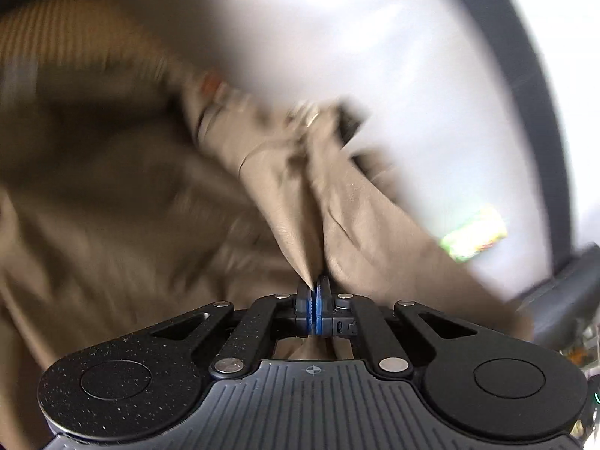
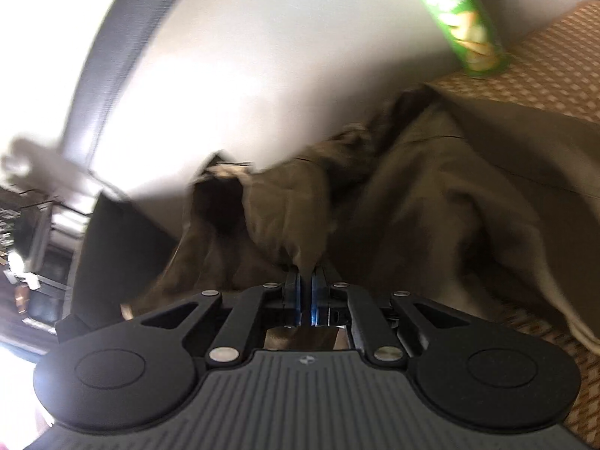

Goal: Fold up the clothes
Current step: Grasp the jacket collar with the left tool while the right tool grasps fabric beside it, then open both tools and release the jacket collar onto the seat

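Observation:
A khaki garment [image 1: 285, 187], seemingly trousers with a waistband and metal fastener, lies crumpled and partly lifted in the left wrist view. My left gripper [image 1: 314, 287] is shut on a fold of its cloth, which rises in a ridge from the blue pads. In the right wrist view the same khaki garment [image 2: 431, 195] bunches ahead of my right gripper [image 2: 305, 272], which is shut on another pinch of the fabric. Both pictures are blurred by motion.
A green snack tube [image 2: 465, 26] stands on the woven orange-patterned surface [image 2: 555, 63] at the upper right; the green tube [image 1: 474, 236] shows as a smear in the left view. A pale wall [image 2: 262, 56] and a dark frame [image 1: 540, 120] lie beyond.

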`<state>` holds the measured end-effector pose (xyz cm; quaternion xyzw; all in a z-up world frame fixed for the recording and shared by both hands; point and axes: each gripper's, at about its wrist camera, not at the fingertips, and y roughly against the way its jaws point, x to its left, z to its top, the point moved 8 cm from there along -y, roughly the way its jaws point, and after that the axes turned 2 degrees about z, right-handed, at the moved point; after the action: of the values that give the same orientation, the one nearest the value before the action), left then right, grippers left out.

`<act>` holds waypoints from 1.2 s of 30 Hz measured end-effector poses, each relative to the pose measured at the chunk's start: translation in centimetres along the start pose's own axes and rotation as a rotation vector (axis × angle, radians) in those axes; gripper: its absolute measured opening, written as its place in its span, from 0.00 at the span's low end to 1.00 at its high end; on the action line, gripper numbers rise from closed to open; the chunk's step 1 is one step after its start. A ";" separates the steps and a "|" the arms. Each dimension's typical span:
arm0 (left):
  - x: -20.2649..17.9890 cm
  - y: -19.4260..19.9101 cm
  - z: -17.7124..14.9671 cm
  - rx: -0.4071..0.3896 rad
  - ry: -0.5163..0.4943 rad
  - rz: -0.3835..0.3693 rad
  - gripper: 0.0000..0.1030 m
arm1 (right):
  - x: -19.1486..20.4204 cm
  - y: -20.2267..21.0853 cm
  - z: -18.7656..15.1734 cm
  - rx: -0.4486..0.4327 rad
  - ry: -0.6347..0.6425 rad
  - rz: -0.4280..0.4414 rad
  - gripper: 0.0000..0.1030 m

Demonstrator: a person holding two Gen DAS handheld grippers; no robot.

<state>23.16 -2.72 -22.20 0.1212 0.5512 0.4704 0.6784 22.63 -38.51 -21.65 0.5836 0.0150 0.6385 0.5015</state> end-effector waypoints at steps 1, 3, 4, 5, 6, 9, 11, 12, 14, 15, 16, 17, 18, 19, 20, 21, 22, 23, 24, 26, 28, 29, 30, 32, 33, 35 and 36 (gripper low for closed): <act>0.4 1.2 0.4 -0.004 -0.026 0.009 0.00 | 1.0 0.4 0.0 0.010 0.006 0.030 0.06; 2.4 2.2 0.5 0.015 -0.050 0.057 0.00 | 2.5 0.4 -0.7 0.041 0.036 0.072 0.06; 3.9 1.8 0.0 0.040 -0.048 0.100 0.00 | 2.9 -0.1 -1.1 0.055 0.050 0.079 0.06; 5.5 1.4 -0.5 0.065 -0.047 0.142 0.00 | 2.8 -1.0 -1.6 0.062 0.055 0.064 0.06; 7.0 1.0 -1.0 0.090 -0.045 0.185 0.00 | 2.4 -2.1 -2.1 0.071 0.054 0.049 0.06; 10.5 0.1 -2.7 0.146 -0.034 0.284 0.00 | 0.2 -6.1 -4.7 0.138 0.019 0.011 0.17; 11.2 0.8 -3.4 0.142 -0.027 0.284 0.04 | -1.2 -8.2 -6.3 0.181 0.003 -0.017 0.21; 10.4 1.4 -3.3 0.139 -0.065 0.271 0.16 | -1.7 -8.4 -6.6 0.181 -0.007 -0.034 0.22; 8.2 2.7 -3.1 0.141 -0.179 0.242 0.21 | -1.9 -7.6 -6.4 0.162 -0.037 -0.034 0.27; 7.0 3.4 -3.0 0.142 -0.236 0.227 0.22 | -1.5 -6.4 -5.8 0.138 -0.035 -0.014 0.37; 5.9 4.0 -2.9 0.143 -0.293 0.212 0.22 | -1.1 -5.1 -5.3 0.109 -0.018 -0.002 0.43; 4.5 4.5 -2.9 0.145 -0.360 0.192 0.22 | -0.5 -3.6 -4.6 0.073 0.025 -0.005 0.54; 2.9 4.5 -2.9 0.141 -0.438 0.180 0.23 | 0.2 -2.1 -3.9 0.039 0.074 -0.009 0.54; 1.4 4.4 -2.8 0.135 -0.519 0.173 0.23 | 0.9 -0.9 -3.4 0.018 0.127 -0.009 0.54; 0.0 4.2 -3.0 0.135 -0.609 0.172 0.23 | 1.6 -0.2 -3.0 0.016 0.163 0.001 0.53; -1.4 3.8 -3.3 0.139 -0.703 0.173 0.25 | 2.2 0.1 -2.8 0.027 0.186 0.023 0.53; -2.3 3.5 -3.8 0.160 -0.773 0.169 0.26 | 2.8 0.5 -2.6 0.038 0.209 0.045 0.53; -2.9 3.2 -4.4 0.190 -0.831 0.161 0.26 | 3.4 0.7 -2.5 0.052 0.236 0.060 0.53; -3.5 3.1 -5.1 0.224 -0.871 0.139 0.26 | 3.9 0.7 -2.6 0.072 0.271 0.063 0.53; -3.9 3.0 -6.9 0.291 -0.912 0.091 0.29 | 4.4 0.6 -2.9 0.102 0.323 0.062 0.53; -3.8 2.2 -7.6 0.301 -0.945 0.116 0.32 | 4.5 0.1 -3.7 0.130 0.351 0.070 0.53; -3.5 1.8 -7.8 0.289 -0.959 0.146 0.32 | 4.5 -0.3 -4.1 0.140 0.361 0.069 0.53; -3.3 1.4 -8.0 0.276 -0.972 0.176 0.32 | 4.3 -0.9 -4.3 0.140 0.368 0.053 0.53; -2.8 1.6 -7.6 0.227 -0.981 0.221 0.34 | 4.2 -1.5 -4.3 0.132 0.395 0.025 0.54; -2.8 1.6 -7.2 0.211 -0.986 0.225 0.36 | 4.2 -1.7 -4.0 0.132 0.411 0.018 0.54; -3.1 1.5 -6.4 0.195 -0.998 0.222 0.38 | 4.2 -1.9 -3.5 0.136 0.437 0.007 0.56; -3.2 1.4 -6.2 0.192 -1.018 0.222 0.40 | 4.2 -2.1 -3.1 0.144 0.435 0.008 0.57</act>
<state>17.30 -6.66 -21.42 0.4535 0.1767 0.3685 0.7920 22.31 -32.93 -20.81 0.4667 0.1659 0.7486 0.4408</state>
